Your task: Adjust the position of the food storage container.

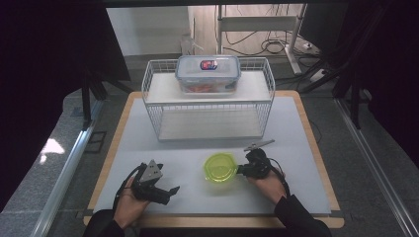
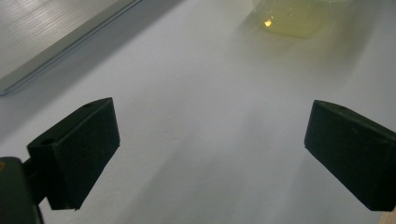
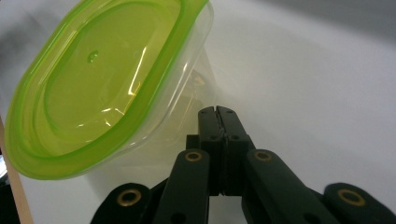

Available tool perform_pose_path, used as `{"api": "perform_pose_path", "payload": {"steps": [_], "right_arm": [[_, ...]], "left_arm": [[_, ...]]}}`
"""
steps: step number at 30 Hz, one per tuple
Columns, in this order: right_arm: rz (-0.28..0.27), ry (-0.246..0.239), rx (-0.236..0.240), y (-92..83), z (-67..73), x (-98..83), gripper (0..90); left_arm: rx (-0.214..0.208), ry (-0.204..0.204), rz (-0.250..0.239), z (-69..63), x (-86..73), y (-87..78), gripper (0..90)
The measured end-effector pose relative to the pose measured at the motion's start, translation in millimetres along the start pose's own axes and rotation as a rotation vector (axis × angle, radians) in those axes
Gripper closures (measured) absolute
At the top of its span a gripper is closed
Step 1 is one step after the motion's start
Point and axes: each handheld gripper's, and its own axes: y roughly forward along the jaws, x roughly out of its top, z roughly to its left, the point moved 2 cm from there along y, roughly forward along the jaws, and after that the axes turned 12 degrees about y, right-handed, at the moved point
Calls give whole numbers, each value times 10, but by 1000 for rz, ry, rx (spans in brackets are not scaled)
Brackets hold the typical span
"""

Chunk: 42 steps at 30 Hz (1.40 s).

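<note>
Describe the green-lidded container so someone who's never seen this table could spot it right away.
Start at the white wire rack at the back of the table; the container sits in front of it, beside the right tongs. Its lime-green lid sets it apart from the blue-rimmed box on the rack.

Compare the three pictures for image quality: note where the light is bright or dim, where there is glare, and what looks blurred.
High view: the mat is evenly lit while the room's edges are dark, and the lidded box on the rack is sharp. Left gripper view: soft and hazy, the green tub blurred at the top. Right gripper view: white glare streaks on the tub's lid, and the shut right gripper is sharp.
</note>
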Motion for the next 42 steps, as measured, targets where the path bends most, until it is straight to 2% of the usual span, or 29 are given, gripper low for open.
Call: {"api": "perform_pose_path", "payload": {"steps": [5,10,11,12,13,19,23,24,25,26,29,30,31,33,35,36,37,38,40,42], "right_arm": [[10,-18,12,85,78,27,900],[20,-49,1,124,110,30,890],[12,-60,-20,94,93,32,870],[12,-60,-20,94,93,32,870],[-5,-69,-53,38,51,43,850],[-32,-86,-95,-57,-22,43,769],[-74,-132,-140,-157,-34,40,625],[-74,-132,-140,-157,-34,40,625],[-92,-141,-149,-205,-31,37,563],[-92,-141,-149,-205,-31,37,563],[-116,-153,-161,-279,-41,30,465],[-116,-153,-161,-279,-41,30,465],[-130,-161,-163,-310,-54,32,418],[-133,-159,-162,-326,-54,30,400],[-143,-170,-159,-354,-59,28,352],[-151,-183,-167,-374,-62,28,295],[-151,-183,-167,-374,-62,28,295],[-163,-195,-169,-390,-63,28,256],[-169,-192,-165,-397,-62,29,234],[-181,-184,-169,-405,-70,27,175]], "left_arm": [[-1,3,2,-1,0,2,34],[-2,1,2,0,-2,-1,34],[-2,0,1,2,-2,-4,34],[-2,0,1,2,-2,-4,34],[-2,1,1,2,-3,-6,34],[-2,-3,0,8,-6,-10,34],[-3,-7,1,11,-9,-10,34],[-3,-7,1,11,-9,-10,34],[-3,-7,2,12,-11,-9,34],[-3,-7,2,12,-11,-9,33],[-5,-9,3,13,-13,-7,33],[-5,-9,3,13,-13,-7,33],[-5,-9,3,14,-14,-6,34],[-5,-10,2,15,-14,-5,34],[-7,-10,3,16,-16,-4,33],[-7,-11,4,16,-16,-3,34],[-7,-11,4,16,-16,-3,34],[-8,-11,5,15,-17,-2,33],[-8,-12,5,15,-17,-1,34],[-9,-12,6,15,-18,1,33]]}}
